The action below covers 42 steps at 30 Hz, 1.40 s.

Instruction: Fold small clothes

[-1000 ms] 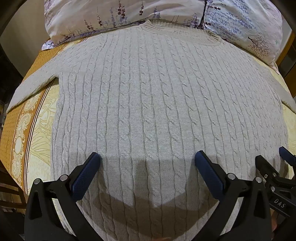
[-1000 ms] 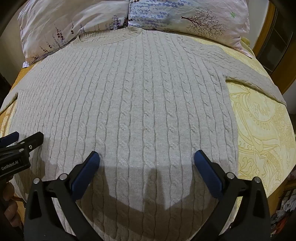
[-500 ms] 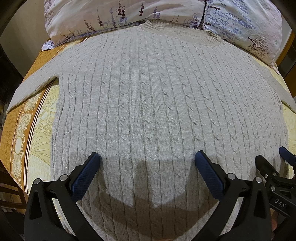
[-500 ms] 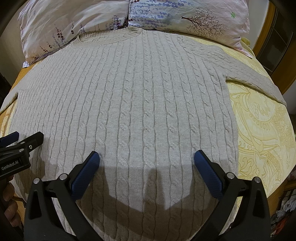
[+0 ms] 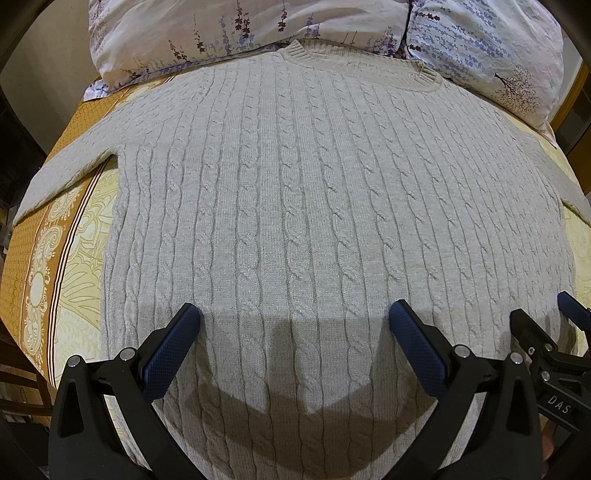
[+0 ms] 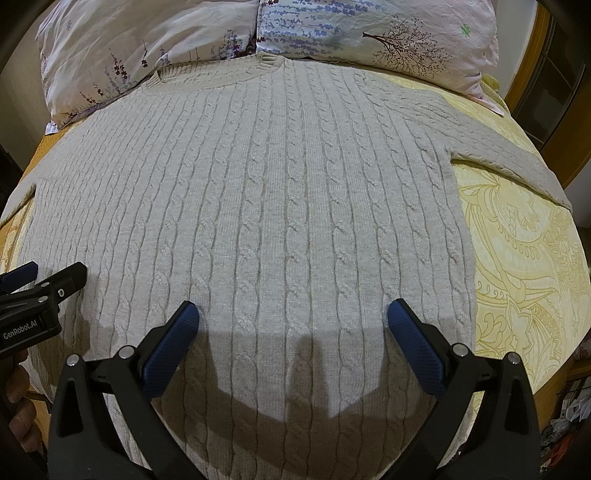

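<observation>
A light grey cable-knit sweater [image 5: 303,206] lies flat and spread out on a bed, collar at the far end by the pillows, sleeves out to both sides; it also fills the right wrist view [image 6: 280,206]. My left gripper [image 5: 295,317] is open and empty, held just above the sweater's lower part. My right gripper [image 6: 293,315] is open and empty too, above the lower part further right. The right gripper's tip shows at the right edge of the left wrist view [image 5: 539,336]. The left gripper's tip shows at the left edge of the right wrist view [image 6: 44,291].
The bed has a yellow and orange patterned cover [image 5: 55,254], also seen on the right [image 6: 524,266]. Two floral pillows [image 5: 229,33] [image 6: 388,33] lie at the head. A wooden frame [image 6: 554,96] stands at the right. The bed edge drops off on both sides.
</observation>
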{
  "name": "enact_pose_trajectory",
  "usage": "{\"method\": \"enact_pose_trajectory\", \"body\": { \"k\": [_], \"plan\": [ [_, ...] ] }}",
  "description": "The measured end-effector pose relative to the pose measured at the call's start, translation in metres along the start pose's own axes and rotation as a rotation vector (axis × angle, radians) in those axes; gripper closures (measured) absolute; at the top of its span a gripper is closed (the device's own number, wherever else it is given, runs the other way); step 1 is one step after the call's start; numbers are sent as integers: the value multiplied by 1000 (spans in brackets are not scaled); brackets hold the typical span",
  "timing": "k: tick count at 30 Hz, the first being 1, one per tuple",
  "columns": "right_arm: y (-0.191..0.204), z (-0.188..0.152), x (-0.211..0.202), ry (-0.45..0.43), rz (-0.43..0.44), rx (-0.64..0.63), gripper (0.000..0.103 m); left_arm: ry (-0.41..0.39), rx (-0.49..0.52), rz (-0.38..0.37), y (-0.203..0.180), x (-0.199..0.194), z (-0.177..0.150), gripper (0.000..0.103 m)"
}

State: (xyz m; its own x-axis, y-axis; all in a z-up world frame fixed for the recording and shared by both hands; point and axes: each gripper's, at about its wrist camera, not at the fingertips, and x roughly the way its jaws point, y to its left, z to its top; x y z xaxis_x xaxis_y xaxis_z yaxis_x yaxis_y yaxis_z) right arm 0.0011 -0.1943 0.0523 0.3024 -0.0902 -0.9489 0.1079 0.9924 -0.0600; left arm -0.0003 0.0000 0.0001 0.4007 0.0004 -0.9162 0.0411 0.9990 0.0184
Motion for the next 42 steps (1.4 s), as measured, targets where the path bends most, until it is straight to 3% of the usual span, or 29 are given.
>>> {"method": "enact_pose_trajectory", "body": {
  "k": [42],
  "plan": [
    [2,-2,1,7,0,-5,2,3,1,1,0,0,0,1]
  ]
}}
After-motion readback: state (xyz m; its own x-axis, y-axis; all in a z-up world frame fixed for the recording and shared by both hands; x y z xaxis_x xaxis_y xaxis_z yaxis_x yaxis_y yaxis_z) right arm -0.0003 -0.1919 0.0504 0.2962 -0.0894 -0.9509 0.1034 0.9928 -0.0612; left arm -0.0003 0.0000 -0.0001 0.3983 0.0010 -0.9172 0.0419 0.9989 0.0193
